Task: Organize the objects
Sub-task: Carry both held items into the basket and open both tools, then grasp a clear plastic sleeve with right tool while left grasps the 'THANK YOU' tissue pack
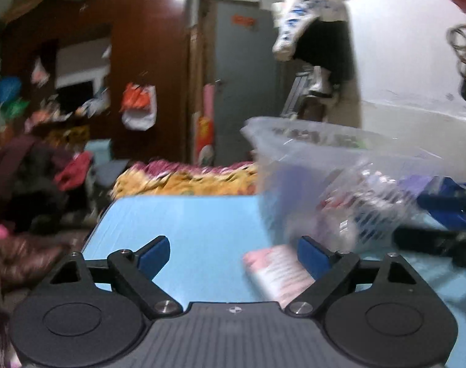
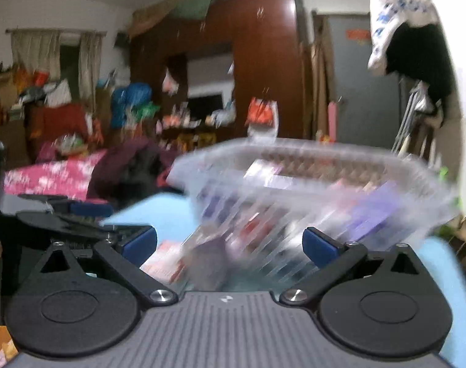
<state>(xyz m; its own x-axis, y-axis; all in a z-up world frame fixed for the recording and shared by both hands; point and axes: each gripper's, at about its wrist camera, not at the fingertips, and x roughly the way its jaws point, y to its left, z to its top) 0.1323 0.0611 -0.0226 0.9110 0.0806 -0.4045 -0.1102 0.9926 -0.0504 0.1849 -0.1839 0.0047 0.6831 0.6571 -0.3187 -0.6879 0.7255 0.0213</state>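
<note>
We are holding the left tongs [image 1: 233,253] with the jaws standing wide apart and gripping nothing; only the pale blue bench [image 1: 187,224] is showing between the blue pads [image 1: 153,254], while a pink-and-white packet [image 1: 276,273] is lying flat on the bench just beside the right-hand pad. We are holding the right tongs [image 2: 230,243] equally wide, also empty, and they are pointing at the near wall of a clear plastic basket [image 2: 325,184], which is standing on the bench toward its right side. The basket is holding a jumble of small packets in purple, red and white; motion blur is keeping us from telling them apart. In the right wrist view, the left tongs are appearing at the left edge, near the pink-and-white packet. Beyond the bench, a patterned bed cover [image 1: 187,174], a dark wooden wardrobe [image 2: 263,61] and a grey door [image 1: 245,76] are filling the background.
</note>
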